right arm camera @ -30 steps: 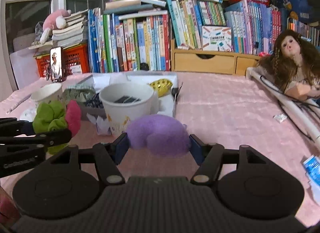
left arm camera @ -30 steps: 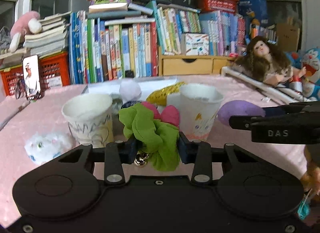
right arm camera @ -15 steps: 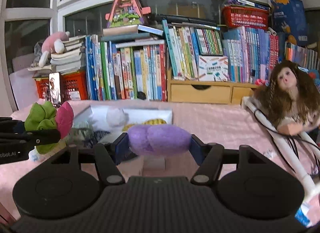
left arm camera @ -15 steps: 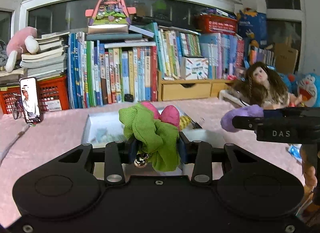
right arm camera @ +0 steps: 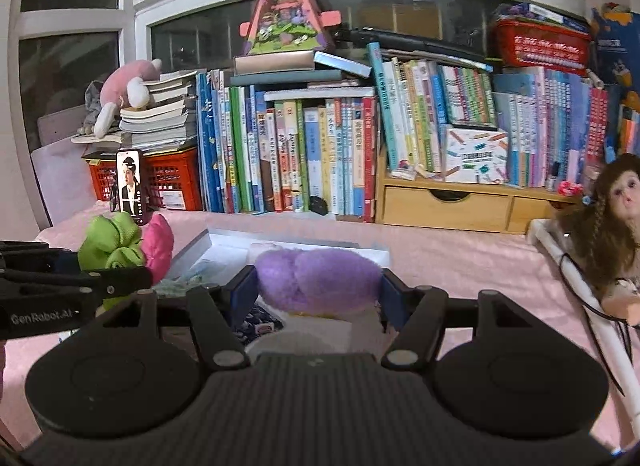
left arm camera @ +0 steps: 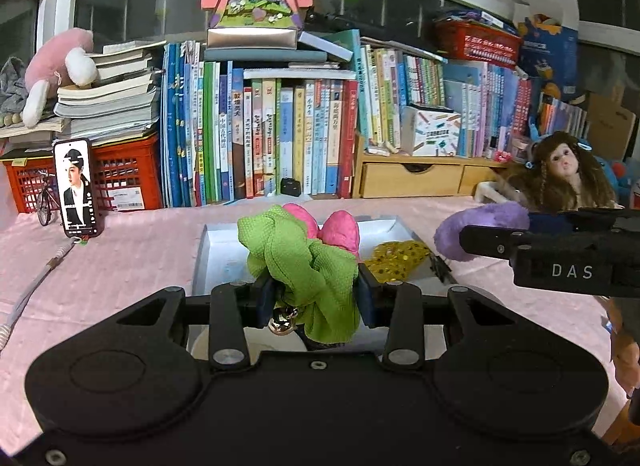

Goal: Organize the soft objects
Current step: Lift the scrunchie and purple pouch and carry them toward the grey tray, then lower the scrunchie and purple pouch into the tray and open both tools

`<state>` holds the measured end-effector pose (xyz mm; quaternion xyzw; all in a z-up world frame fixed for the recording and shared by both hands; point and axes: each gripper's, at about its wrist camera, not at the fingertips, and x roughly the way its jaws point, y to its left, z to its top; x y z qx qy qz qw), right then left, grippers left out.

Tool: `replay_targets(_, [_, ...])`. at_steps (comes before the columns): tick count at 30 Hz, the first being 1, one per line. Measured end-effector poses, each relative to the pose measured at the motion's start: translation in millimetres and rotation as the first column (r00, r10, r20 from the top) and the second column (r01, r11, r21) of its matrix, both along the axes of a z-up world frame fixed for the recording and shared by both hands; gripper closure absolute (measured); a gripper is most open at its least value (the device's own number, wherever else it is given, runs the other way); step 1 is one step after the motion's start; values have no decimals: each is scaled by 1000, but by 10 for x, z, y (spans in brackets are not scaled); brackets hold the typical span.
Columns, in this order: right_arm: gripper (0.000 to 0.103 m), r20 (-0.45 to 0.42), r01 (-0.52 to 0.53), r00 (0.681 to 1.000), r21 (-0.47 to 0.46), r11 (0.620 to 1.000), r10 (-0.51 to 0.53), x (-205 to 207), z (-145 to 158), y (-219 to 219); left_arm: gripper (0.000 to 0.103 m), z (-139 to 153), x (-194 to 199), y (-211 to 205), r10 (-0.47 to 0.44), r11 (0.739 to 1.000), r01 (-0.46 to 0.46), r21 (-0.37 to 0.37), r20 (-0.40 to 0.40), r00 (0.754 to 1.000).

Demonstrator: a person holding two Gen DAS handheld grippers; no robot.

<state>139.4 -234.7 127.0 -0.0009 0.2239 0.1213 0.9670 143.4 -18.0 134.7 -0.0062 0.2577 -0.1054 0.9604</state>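
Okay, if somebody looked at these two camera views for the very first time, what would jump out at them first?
Probably the bright green and pink scrunchie pinched in the left gripper, dead centre of its view, and the fuzzy purple scrunchie clamped in the right gripper. Behind both, a packed wall of colourful books lines the back of the pink table, with a long-haired doll at the right.

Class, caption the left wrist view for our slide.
Left gripper clamps a green-and-pink scrunchie above the white tray.
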Motion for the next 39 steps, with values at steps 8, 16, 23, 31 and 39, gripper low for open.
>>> replay_targets(8, [36, -42, 0, 999, -4, 1000, 0, 262, 22, 127, 65, 42, 363, 171, 15, 1000, -14, 18, -48, 999])
replay_targets(16, [36, -154, 37, 987, 13, 999, -34, 748, -38, 165, 65, 55, 946, 362, 27, 998, -36, -47, -183, 983])
replay_targets(23, [36, -245, 36, 969, -15, 999, -39, 1136, -180, 323, 65, -87, 1438, 389, 35, 998, -47, -33, -290, 956])
replay_targets(31, [36, -300, -51, 953, -50, 997, 34, 1333, -321, 675, 65, -368, 1862, 438, 16, 994, -61, -92, -424, 905])
replay_targets(39, [36, -386, -75, 921, -49, 996, 51, 1543, -477, 839, 64, -589, 2097, 463, 8, 988, -82, -128, -494, 869])
